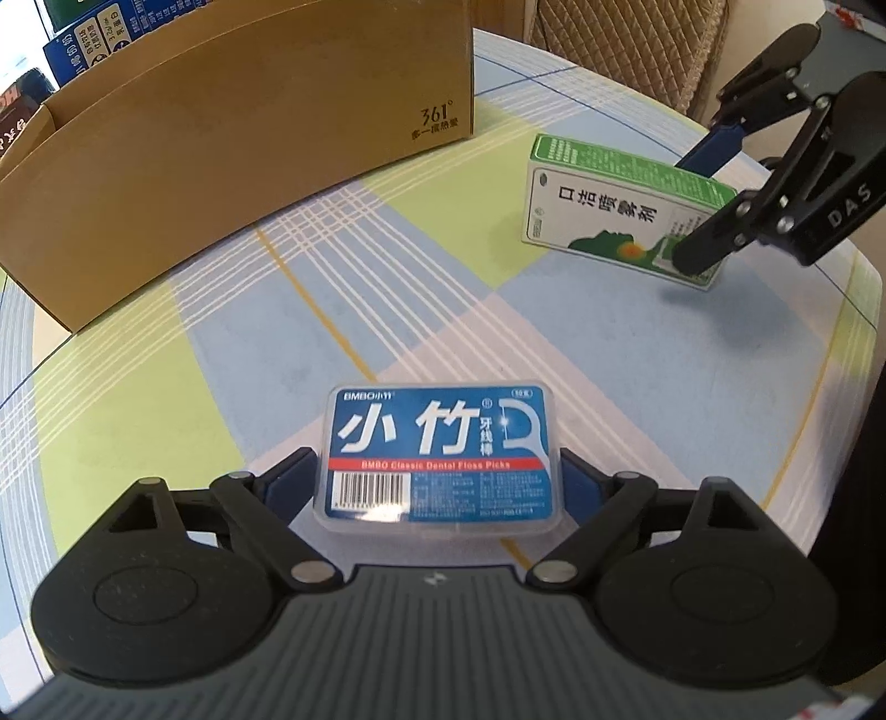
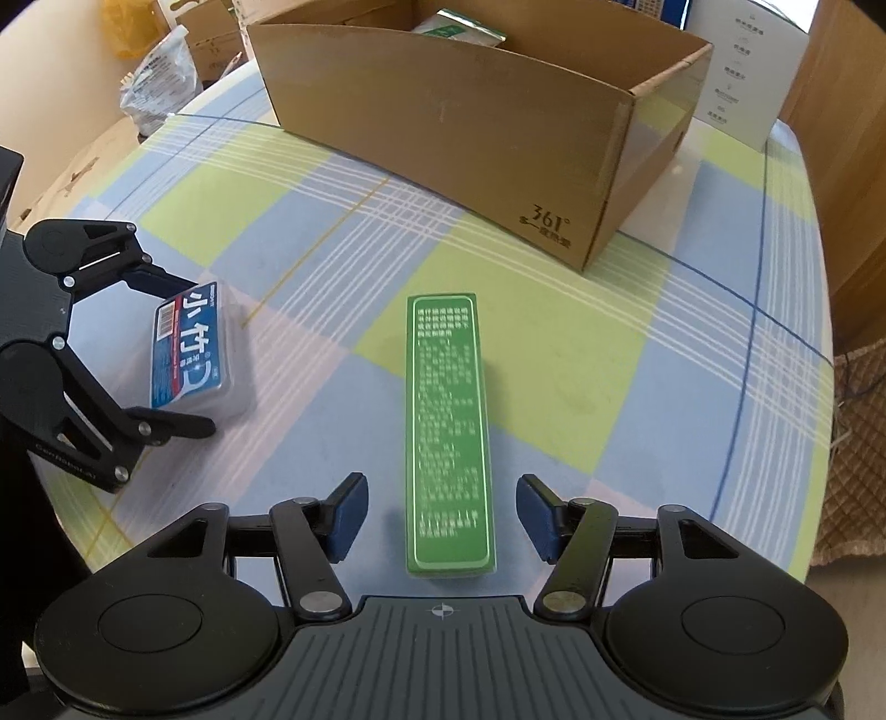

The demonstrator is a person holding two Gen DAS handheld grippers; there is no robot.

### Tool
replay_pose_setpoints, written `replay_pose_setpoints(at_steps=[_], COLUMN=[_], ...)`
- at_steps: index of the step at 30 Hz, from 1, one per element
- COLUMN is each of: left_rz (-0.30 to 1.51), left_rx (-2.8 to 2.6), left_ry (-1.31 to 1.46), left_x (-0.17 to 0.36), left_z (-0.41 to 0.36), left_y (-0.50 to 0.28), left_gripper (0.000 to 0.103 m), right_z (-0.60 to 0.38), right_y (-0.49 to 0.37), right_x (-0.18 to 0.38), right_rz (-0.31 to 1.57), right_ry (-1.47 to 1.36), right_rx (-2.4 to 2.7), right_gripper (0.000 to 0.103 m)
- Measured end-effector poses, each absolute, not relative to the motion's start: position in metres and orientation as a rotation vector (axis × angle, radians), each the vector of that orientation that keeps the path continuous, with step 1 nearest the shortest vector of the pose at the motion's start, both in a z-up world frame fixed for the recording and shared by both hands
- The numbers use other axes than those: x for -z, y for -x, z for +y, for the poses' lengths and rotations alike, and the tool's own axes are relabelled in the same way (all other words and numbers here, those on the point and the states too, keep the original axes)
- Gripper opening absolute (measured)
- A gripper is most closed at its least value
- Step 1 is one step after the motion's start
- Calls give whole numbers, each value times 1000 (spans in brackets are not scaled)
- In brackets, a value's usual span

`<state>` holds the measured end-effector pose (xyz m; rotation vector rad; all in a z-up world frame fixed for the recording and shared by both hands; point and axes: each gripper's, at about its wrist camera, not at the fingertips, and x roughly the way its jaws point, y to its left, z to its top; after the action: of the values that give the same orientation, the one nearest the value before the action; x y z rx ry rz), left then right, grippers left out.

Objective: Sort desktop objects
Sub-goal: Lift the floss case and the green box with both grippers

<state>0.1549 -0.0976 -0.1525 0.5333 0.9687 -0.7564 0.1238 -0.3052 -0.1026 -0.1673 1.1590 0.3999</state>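
Left gripper (image 1: 440, 487): blue pads spread wide, one on each short side of the floss-pick case (image 1: 440, 457), close beside its ends; firm contact not clear. Case flat on the checked tablecloth (image 1: 387, 310), label up, in front of the cardboard box (image 1: 249, 155) and well apart from it.

Right gripper (image 2: 442, 515): pads apart, a clear gap on each side of the green carton (image 2: 447, 432), nothing pressed. Carton resting on its long narrow edge on the cloth, one end between the pads, the other end aimed toward the cardboard box's near corner, short of it. Seen from the left wrist view, white face of the carton with a green band along the top.

Cardboard box open-topped, at the far side of the cloth, a green packet (image 2: 459, 25) inside it. Beyond the box, more cartons and a plastic bag (image 2: 160, 77).
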Motion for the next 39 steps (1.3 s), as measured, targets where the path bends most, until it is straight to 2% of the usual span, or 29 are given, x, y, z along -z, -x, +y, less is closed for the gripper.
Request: replay_pose_setpoints(at_steps=[4, 19, 21, 23, 27, 39], left_rz=[977, 976, 976, 977, 977, 983], left_rx=[757, 725, 719, 715, 711, 698], left_ry=[-501, -474, -471, -470, -471, -484], left_x=[153, 152, 152, 152, 152, 150], left_z=[-97, -97, -98, -99, -99, -97], left_y=[-159, -159, -159, -158, -157, -156], left_gripper=[84, 83, 83, 83, 83, 83], right_z=[-302, -284, -284, -283, -282, -283], right_y=[-131, -150, -150, -150, -150, -139], right_x=[105, 123, 125, 127, 127, 121], right_rz=[1159, 1205, 1211, 1215, 1211, 1202], right_ry=[166, 241, 246, 246, 251, 251], right_rx=[-404, -403, -396, -394, -379, -379], right_gripper=[57, 56, 53, 41, 29, 28])
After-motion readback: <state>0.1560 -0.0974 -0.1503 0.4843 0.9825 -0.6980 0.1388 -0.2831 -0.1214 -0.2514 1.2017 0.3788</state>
